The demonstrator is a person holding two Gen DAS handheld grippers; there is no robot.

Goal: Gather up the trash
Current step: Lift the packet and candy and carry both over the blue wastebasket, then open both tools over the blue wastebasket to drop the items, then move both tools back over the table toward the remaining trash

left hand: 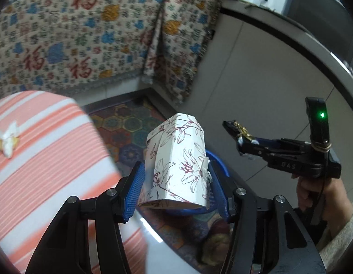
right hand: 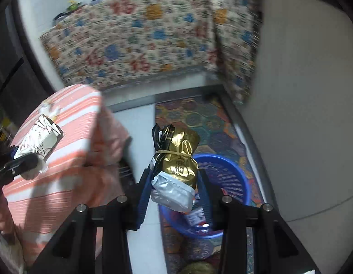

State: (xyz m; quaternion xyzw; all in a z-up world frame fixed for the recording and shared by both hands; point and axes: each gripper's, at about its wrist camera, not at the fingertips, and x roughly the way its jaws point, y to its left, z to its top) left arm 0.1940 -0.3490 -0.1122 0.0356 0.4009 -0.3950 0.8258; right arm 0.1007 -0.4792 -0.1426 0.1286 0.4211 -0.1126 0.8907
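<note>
My left gripper [left hand: 176, 182] is shut on a white floral-print carton [left hand: 176, 159], carried in the air above a blue basket [left hand: 218, 159] whose rim peeks out behind it. The same carton [right hand: 37, 137] shows at the left of the right wrist view, over the striped cloth. My right gripper [right hand: 174, 180] is shut on a gold and silver foil bag [right hand: 176, 166] bound with a rubber band, held over the near rim of the blue basket [right hand: 224, 178]. Some wrappers lie inside the basket. The right gripper [left hand: 233, 132] also appears at the right of the left wrist view, in a person's hand [left hand: 317, 189].
A table under an orange-and-white striped cloth [left hand: 39, 155] stands at the left with a crumpled tissue [left hand: 7, 139] on it. A patterned rug [right hand: 206, 118] lies under the basket. A floral throw [left hand: 85, 41] covers furniture behind. A white cabinet wall [right hand: 302, 91] is at the right.
</note>
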